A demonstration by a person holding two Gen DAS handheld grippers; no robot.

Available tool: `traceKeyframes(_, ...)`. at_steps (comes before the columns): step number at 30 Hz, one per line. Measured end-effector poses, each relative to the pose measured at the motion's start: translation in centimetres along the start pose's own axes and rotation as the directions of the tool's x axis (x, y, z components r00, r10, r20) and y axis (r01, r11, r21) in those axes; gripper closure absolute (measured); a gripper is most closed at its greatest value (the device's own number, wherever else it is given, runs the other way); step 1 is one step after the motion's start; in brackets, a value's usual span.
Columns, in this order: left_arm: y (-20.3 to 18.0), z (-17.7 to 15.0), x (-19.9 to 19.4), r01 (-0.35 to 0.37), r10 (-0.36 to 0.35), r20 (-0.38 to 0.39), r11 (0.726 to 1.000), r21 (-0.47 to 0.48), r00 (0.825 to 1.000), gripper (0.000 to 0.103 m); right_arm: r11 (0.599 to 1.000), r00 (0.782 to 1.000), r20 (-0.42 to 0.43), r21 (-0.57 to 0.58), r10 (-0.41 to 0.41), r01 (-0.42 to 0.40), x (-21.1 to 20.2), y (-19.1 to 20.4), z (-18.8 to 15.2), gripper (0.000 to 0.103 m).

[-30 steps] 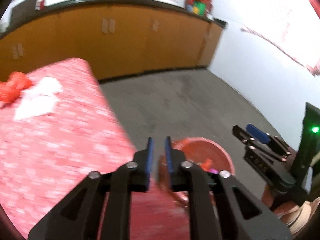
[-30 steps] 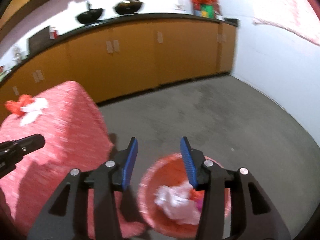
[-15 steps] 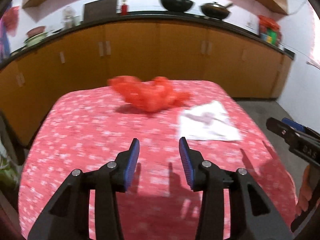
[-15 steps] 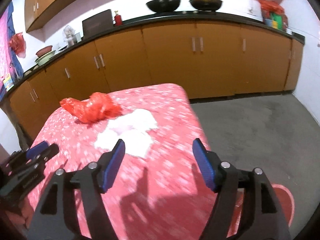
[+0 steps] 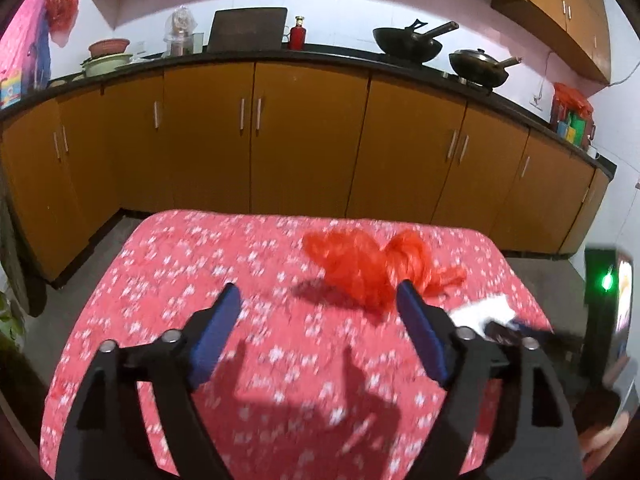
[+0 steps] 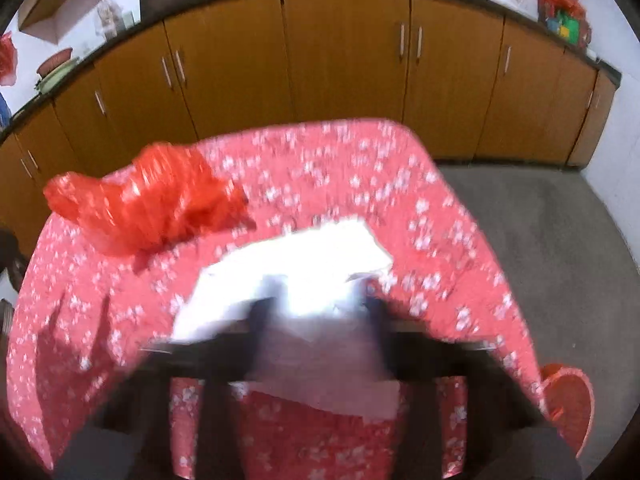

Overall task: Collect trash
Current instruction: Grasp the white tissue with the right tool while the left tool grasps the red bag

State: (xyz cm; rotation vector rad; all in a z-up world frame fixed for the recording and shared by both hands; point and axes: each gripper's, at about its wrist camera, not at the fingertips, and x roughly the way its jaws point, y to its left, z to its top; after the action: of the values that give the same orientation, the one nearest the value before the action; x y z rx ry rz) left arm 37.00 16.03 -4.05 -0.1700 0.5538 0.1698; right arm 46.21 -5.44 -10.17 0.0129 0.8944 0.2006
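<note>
The surface (image 5: 168, 280), under its red flowered cloth, carries two pieces of trash not yet collected. The red bin (image 6: 568, 404) stands on the floor past the surface's right corner; I cannot see inside it. The crumpled red plastic bag (image 5: 360, 268) lies just ahead of my left hand-held gripper (image 5: 318, 316), whose jaws are spread wide and empty. The white paper (image 6: 304, 264) sits under my right hand-held gripper (image 6: 316, 308), too blurred to judge its jaws.
</note>
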Motion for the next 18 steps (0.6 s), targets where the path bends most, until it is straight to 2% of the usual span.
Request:
traceKeyframes(2, -0.4, 0.6, 0.9, 0.003, -0.003, 0.0, 1.0, 0.0, 1.0, 0.018, 0.999, 0.999, 0.028, 0.025, 0.027, -0.028, -0.7, -0.9, -0.3, 0.1)
traceKeyframes(8, -1.5, 2.1, 4.1, -0.017, 0.017, -0.01, 1.0, -0.025, 1.0, 0.016, 0.998, 0.993, 0.119, -0.066, 0.007, 0.001, -3.9, -1.1, -2.0, 0.1)
traceKeyframes(11, -2.5, 2.4, 5.9, -0.07, 0.07, -0.02, 0.998, 0.011, 0.997, 0.017, 0.995, 0.99, 0.14, -0.101, 0.001, 0.013, -4.9, -1.1, -2.4, 0.1)
traceKeyframes(12, -2.9, 2.3, 6.7, -0.089, 0.09, -0.038, 0.995, 0.037, 0.995, 0.02, 0.994, 0.99, 0.141, -0.109, 0.002, 0.014, -5.2, -1.1, -2.6, 0.1)
traceKeyframes(13, -3.1, 2.1, 7.3, -0.091, 0.093, -0.056, 0.995, 0.049, 0.994, 0.04, 0.993, 0.99, 0.142, -0.113, 0.003, 0.013, -5.3, -1.1, -2.8, 0.1)
traceKeyframes(14, -3.1, 1.7, 8.3, -0.082, 0.088, -0.111, 0.995, 0.059, 0.99, 0.062, 0.993, 0.989, 0.145, -0.118, 0.001, 0.017, -5.4, -1.0, -2.9, 0.1)
traceKeyframes(15, -3.0, 1.4, 8.6, -0.079, 0.086, -0.136, 0.995, 0.056, 0.987, 0.07, 0.992, 0.989, 0.149, -0.123, -0.002, 0.02, -5.6, -1.1, -3.0, 0.1)
traceKeyframes(16, -2.8, 1.0, 8.6, -0.072, 0.078, -0.153, 0.996, 0.047, 0.985, 0.083, 0.992, 0.988, 0.152, -0.126, -0.002, 0.022, -5.8, -1.1, -3.1, 0.1)
traceKeyframes(17, -2.4, 0.5, 8.3, -0.066, 0.073, -0.164, 0.997, 0.047, 0.984, 0.09, 0.992, 0.988, 0.156, -0.127, -0.002, 0.022, -5.9, -1.1, -3.2, 0.1)
traceKeyframes(18, -2.1, 0.0, 7.7, -0.066, 0.075, -0.163, 0.996, 0.056, 0.984, 0.091, 0.992, 0.987, 0.161, -0.126, -0.001, 0.022, -6.2, -1.2, -3.3, 0.1)
